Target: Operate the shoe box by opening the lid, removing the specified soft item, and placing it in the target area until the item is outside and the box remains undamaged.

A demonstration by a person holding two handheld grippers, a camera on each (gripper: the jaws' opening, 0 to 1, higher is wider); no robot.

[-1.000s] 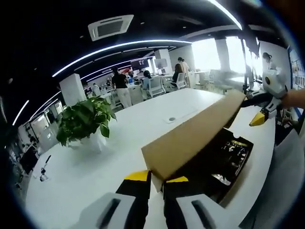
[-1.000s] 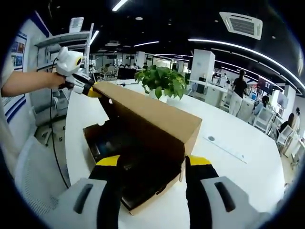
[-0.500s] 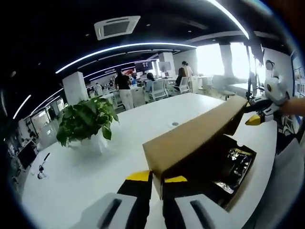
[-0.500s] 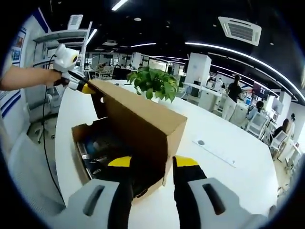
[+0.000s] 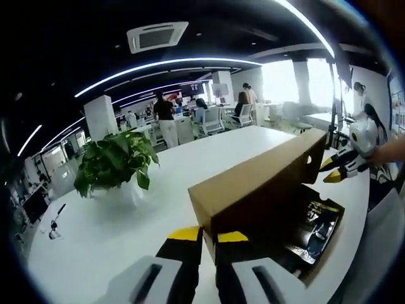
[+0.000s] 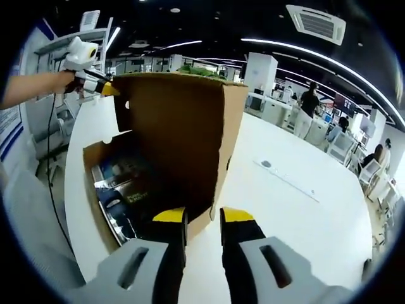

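Cardboard lid (image 6: 171, 136): light, creasable (best held at corners); clamped there by left gripper (image 5: 201, 235) and right gripper (image 6: 202, 215).

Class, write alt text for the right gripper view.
A cardboard shoe box sits on a white table with its lid raised upright, the right gripper at its near edge. The left gripper holds the lid's far corner.
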